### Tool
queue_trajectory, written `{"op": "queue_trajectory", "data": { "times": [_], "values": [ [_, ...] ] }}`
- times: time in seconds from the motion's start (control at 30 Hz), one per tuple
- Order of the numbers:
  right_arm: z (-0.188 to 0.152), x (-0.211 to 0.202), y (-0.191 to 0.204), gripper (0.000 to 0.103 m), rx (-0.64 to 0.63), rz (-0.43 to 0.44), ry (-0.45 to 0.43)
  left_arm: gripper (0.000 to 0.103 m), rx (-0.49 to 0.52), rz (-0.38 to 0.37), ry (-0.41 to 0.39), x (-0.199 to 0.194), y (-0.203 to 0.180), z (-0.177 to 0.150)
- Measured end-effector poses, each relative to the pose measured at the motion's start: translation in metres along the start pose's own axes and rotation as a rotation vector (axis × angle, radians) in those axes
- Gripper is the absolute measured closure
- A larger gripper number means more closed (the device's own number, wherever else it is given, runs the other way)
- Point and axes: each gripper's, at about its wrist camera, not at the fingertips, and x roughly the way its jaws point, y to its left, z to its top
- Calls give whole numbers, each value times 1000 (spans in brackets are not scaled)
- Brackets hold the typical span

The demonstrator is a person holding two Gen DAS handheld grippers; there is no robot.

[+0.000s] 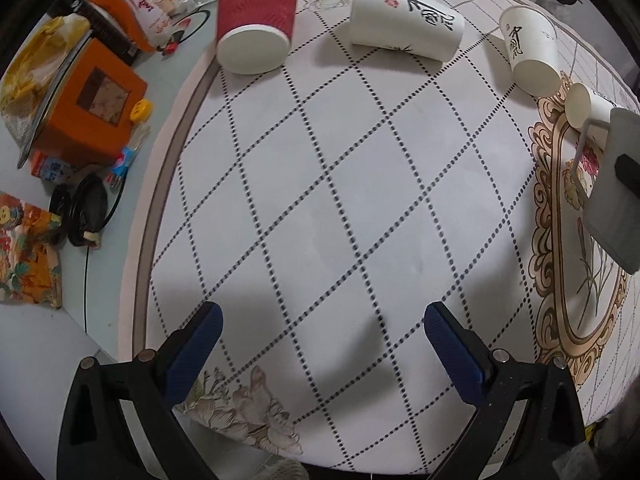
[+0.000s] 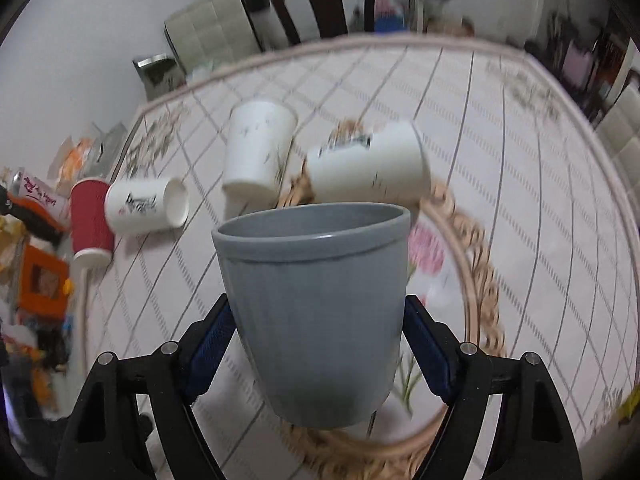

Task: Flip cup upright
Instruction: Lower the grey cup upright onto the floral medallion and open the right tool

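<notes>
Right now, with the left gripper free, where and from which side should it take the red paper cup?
Grip the red paper cup across its ribbed side wall at mid-height, with the open left gripper coming in level from the front. It appears to stand mouth-down, white rim on the tablecloth, so rim and inside can't be pinched.

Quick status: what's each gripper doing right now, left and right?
Left gripper: open, holding nothing, above the tablecloth.
Right gripper: closed on the grey cup, mouth facing up.

Black angular gripper [image 1: 320, 320] frames, blue ribbed jaws, silver pivot screws.
</notes>
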Motion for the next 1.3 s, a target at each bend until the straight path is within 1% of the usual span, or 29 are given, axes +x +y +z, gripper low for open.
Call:
{"op": "queue_trajectory", "data": {
  "times": [0.1,0.13,0.17,0.23,0.3,0.47,0.57,0.7,0.8,0.9,0.97,1.03,1.1,1.2,1.3],
  "values": [
    [-14,5,6,19,-45,-27,-76,0,15,-2,-3,2,-6,1],
    [-20,6,6,19,-50,-22,-94,0,19,-3,-4,3,-6,1],
    [-25,6,5,19,-51,-21,-100,0,24,-3,-6,4,-8,1],
    [-35,0,4,19,-58,-15,-142,0,33,-3,-9,4,-11,-2],
    [-43,-4,0,19,-52,-6,-154,0,43,-3,-12,5,-11,-4],
    [-63,-7,1,18,-68,-5,-136,0,64,2,-42,-6,-15,-15],
    [-76,-6,-1,18,-69,-7,-96,0,78,1,-65,-15,-17,-21],
    [-89,-12,-2,18,-58,-37,-81,0,91,-6,-94,-26,-17,-29],
    [-97,-23,-4,12,-50,-67,-78,0,98,-5,-117,-37,-14,-35],
    [-104,-38,-8,9,-39,-108,-67,0,94,-9,-140,-50,-10,-40],
    [-107,-52,-13,2,-23,-124,-67,0,92,-10,-163,-63,-10,-47],
    [-109,-71,-16,1,-27,-183,-81,0,95,-14,-190,-80,-10,-54],
    [-110,-91,-20,1,-26,-221,-94,0,95,-20,-212,-94,-10,-60],
    [-110,-127,-25,0,-27,-258,-120,0,101,-28,-253,-124,-11,-74],
    [-111,-167,-31,0,-26,-270,-147,0,97,-42,-307,-158,-14,-92]
  ]
}}
